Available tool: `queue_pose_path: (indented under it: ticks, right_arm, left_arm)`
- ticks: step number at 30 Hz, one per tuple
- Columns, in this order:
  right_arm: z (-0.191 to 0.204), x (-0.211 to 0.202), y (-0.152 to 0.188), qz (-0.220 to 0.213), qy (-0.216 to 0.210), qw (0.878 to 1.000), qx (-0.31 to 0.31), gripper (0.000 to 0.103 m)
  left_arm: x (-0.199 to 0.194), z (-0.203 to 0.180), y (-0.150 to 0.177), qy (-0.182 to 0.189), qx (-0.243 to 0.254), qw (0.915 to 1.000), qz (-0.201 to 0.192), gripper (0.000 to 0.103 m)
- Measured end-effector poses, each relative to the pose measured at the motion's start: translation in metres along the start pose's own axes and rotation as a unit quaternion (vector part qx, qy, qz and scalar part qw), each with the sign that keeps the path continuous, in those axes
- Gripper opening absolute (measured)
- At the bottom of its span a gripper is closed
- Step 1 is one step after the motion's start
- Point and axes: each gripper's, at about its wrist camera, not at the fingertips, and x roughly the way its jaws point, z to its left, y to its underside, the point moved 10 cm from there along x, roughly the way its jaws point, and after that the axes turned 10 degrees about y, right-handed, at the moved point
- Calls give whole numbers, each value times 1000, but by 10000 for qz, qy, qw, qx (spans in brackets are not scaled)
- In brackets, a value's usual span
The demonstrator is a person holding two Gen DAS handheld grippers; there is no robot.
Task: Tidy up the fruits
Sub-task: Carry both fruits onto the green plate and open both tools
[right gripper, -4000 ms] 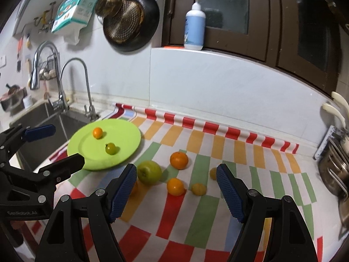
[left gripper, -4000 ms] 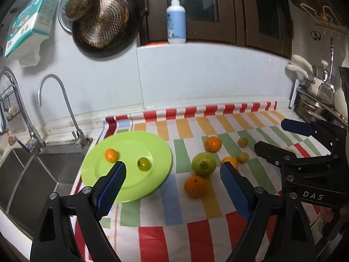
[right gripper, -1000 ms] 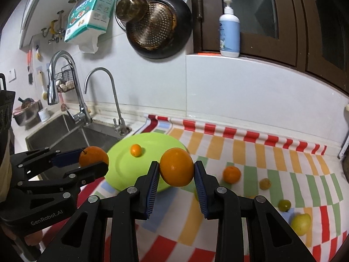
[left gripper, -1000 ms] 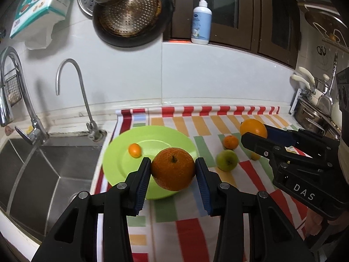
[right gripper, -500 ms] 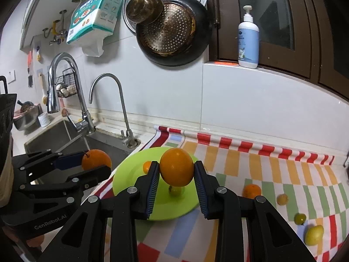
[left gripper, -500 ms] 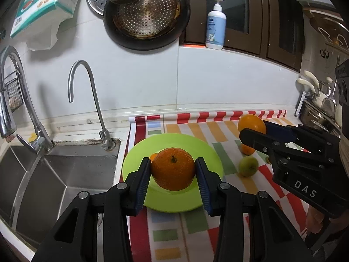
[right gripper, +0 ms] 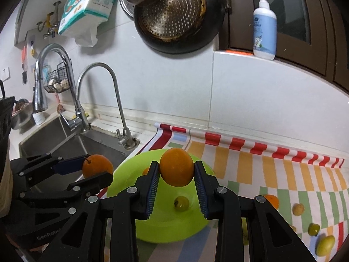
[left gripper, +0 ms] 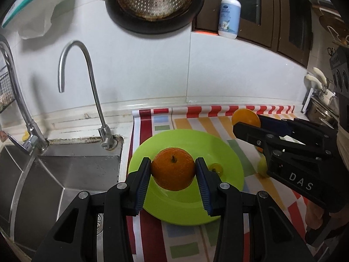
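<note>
A steel sink point(left gripper: 65, 174) and its curved faucet point(left gripper: 87, 83) fill the left of the scene on a kitchen counter point(right gripper: 283, 139), beside a striped mat point(right gripper: 272, 170) that carries a lime-green plate point(left gripper: 196, 209). The left tool point(left gripper: 173, 173) is clamped on a stemmed orange point(left gripper: 173, 172), its blue pads pressed to both sides of the fruit, which sits above the plate's left half (whether it touches the plate cannot be told). Just right of it, a small yellow-green fruit point(left gripper: 216, 168) lies on the plate. Farther right, the right tool point(right gripper: 176, 174) grips a second orange point(right gripper: 176, 167) the same way, holding it over the plate's far side; the left wrist view shows this orange raised near the plate's right rim. On the mat to the right, well apart from the plate, lie a small orange point(right gripper: 271, 199), a pale yellow fruit point(right gripper: 298, 209), a small green fruit point(right gripper: 314, 229) and a yellow-green fruit point(right gripper: 325, 245). A dark pan point(right gripper: 178, 15) hangs on the wall above, with a soap bottle point(right gripper: 264, 26) on the ledge to its right.
</note>
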Motion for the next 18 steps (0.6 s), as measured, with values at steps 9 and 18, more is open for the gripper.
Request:
queue_pose_path:
  ticks: [9, 18]
  right_arm:
    - [3, 50, 11, 378, -55, 9993, 38, 33]
    - [0, 88, 32, 770, -80, 9970, 95, 33]
  left_arm:
    - [41, 16, 13, -26, -2, 9993, 371, 41]
    - [75, 24, 26, 24, -44, 9975, 707, 41]
